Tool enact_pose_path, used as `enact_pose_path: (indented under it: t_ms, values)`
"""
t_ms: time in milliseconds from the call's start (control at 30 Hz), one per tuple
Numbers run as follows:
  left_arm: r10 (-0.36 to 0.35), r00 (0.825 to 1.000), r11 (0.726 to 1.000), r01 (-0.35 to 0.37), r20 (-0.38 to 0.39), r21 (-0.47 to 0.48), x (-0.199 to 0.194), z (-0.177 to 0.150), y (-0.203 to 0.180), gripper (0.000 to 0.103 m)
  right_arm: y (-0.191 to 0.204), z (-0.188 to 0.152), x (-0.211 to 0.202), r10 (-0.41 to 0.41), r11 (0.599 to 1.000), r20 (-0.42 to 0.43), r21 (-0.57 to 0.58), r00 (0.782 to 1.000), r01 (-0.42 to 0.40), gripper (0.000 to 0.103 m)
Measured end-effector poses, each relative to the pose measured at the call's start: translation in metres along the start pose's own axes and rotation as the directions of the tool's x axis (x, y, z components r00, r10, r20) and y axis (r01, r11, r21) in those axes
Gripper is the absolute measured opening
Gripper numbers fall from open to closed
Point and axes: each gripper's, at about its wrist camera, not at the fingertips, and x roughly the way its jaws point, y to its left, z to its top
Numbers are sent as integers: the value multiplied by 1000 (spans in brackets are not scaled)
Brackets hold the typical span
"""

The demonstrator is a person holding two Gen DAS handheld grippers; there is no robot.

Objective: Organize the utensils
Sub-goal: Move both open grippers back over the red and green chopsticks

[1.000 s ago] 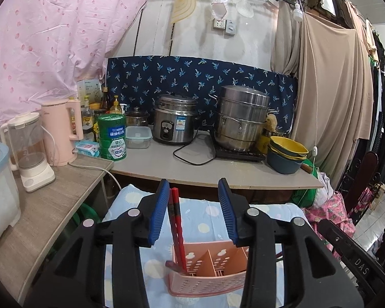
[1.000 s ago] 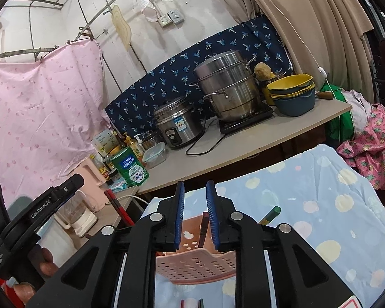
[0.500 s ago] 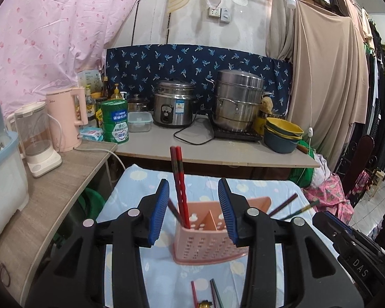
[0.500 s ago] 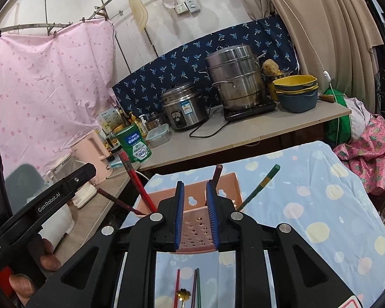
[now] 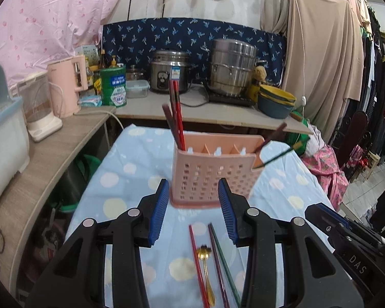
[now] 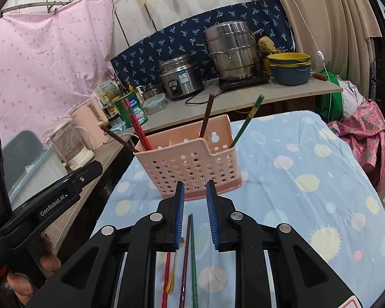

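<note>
now that both your hands have dropped back from the pink caddy, the left gripper and right gripper hang parted and empty over the gold spoon and loose chopsticks on the cloth, next to sort.

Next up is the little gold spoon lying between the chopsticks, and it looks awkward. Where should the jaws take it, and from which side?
Take the gold spoon by its thin handle, just behind the flower-shaped bowl, coming from above with the jaws straddling it crosswise. It lies flat on the cloth, close between the red chopstick and the purple chopstick, so a side approach would likely knock them.
</note>
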Motion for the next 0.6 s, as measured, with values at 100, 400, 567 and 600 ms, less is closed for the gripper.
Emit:
enact_pose_path:
  t_ms: [100,400,567,600]
  values:
    - [-2,999,1000,2,-32,-6,-1,-17,0,38,-2,-18,-1,-3,1000,-35,7,999,4,20]
    - [4,989,1000,-8,-146,-28,2,-70,6,38,-12,-70,-2,-41,999,-138,13,990,43,20]
    - [9,977,999,-17,-212,-36,4,-99,9,38,-15,-103,2,-58,998,-214,-2,975,58,20]
    - [9,975,999,-16,-223,-33,4,-104,9,38,-16,-108,2,-56,998,-226,-1,973,57,20]
